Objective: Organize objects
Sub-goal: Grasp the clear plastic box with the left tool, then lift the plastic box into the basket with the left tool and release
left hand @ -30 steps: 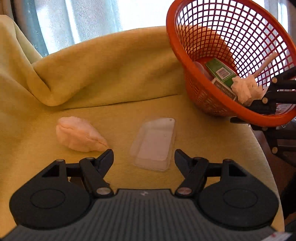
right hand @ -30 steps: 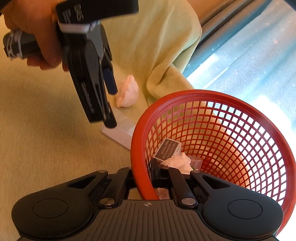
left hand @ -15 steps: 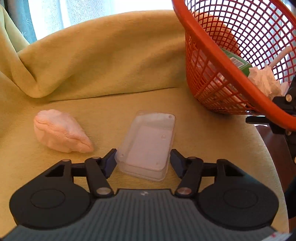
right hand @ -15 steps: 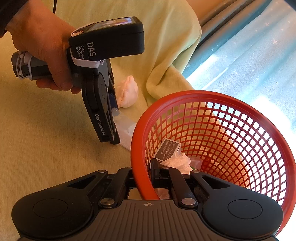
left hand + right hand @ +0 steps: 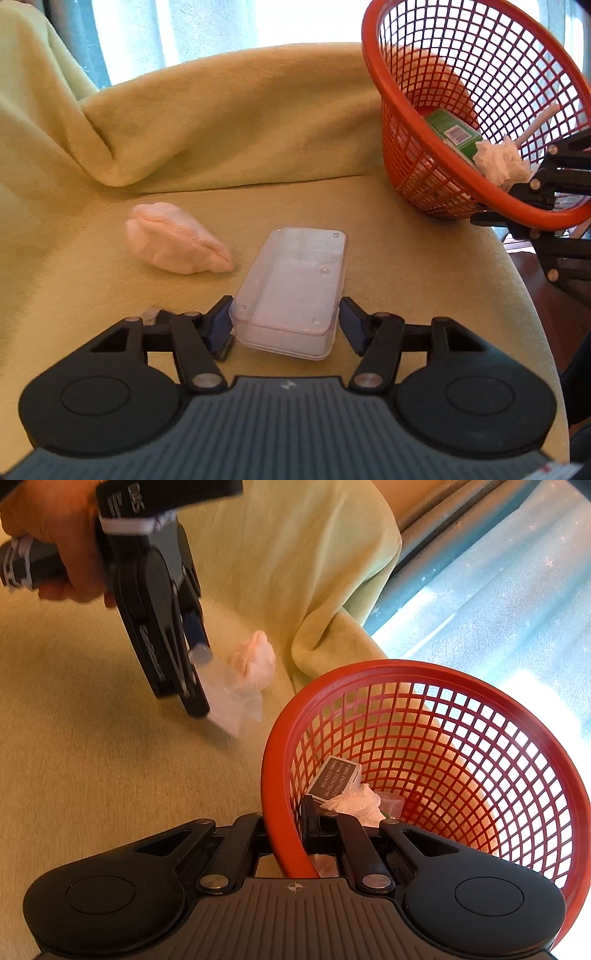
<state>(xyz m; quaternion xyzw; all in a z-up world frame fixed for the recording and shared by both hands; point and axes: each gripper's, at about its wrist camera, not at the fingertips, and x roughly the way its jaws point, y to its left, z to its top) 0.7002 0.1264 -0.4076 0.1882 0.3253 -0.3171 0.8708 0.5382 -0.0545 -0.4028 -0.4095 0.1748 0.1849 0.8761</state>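
Left hand-held gripper (image 5: 285, 325) clamps the clear plastic box (image 5: 291, 288); right hand-held gripper (image 5: 285, 830) pinches orange basket (image 5: 480, 686) rim, closed.

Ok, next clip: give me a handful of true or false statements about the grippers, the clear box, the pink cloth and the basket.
1. The right gripper is clamped on the rim of the orange basket. True.
2. The clear plastic box sits between the left gripper fingers. True.
3. The pink cloth is inside the basket. False: it lies on the yellow blanket, beside the box.
4. The basket is empty. False: it holds a green carton and crumpled white tissue.
5. The basket stands upright. False: it is tilted.
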